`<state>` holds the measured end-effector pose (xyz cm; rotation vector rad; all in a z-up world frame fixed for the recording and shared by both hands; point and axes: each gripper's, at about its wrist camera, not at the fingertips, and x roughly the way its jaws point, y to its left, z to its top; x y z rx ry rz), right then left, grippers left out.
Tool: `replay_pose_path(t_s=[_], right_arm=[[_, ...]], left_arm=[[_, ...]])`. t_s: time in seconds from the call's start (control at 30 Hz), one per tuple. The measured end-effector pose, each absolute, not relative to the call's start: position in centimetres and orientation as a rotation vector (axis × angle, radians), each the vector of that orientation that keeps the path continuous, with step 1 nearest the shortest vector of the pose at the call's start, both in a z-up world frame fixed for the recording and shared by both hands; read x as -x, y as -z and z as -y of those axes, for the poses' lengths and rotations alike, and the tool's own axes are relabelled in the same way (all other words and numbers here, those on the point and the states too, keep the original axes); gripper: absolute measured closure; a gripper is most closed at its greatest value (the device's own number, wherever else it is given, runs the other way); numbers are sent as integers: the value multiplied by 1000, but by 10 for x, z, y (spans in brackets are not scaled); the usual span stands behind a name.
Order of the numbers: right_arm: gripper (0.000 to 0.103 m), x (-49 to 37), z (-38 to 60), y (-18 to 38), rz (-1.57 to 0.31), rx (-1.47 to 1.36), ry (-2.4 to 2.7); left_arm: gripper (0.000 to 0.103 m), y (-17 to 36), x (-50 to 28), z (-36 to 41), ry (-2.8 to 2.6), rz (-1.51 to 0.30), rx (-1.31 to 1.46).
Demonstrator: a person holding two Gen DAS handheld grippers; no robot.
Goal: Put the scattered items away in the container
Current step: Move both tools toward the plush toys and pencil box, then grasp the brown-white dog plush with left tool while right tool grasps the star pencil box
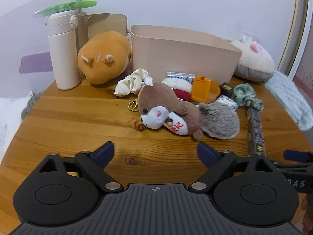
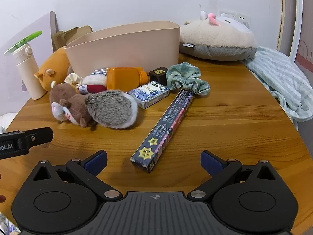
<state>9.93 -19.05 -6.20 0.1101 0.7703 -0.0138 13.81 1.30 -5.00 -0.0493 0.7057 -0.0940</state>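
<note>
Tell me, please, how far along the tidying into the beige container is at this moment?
Nothing looks done: the squirrel plush, long dark box, green scrunchie and orange case all lie on the table, outside the beige container. In hand: nothing; the left hand-held gripper and right hand-held gripper are open. Everything remains.

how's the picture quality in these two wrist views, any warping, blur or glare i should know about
Left wrist view: strong fisheye bend, the table edge curves and the corners go dark; the squirrel plush is sharp, and there is no hard glare. Right wrist view: same bend, soft even light; the long dark box casts only a faint shadow and its print is readable, while the beige container looks slightly soft.
</note>
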Motion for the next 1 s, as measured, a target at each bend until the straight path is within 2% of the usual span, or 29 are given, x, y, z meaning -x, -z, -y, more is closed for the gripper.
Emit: replay_pose_path(t_s=[0.6, 1.0], right_arm=[[0, -142, 191, 78, -807, -94, 35], [8, -151, 201, 80, -824, -80, 70]], left_arm=[[21, 58, -193, -1, 157, -728, 54], [20, 54, -217, 4, 179, -690, 176]])
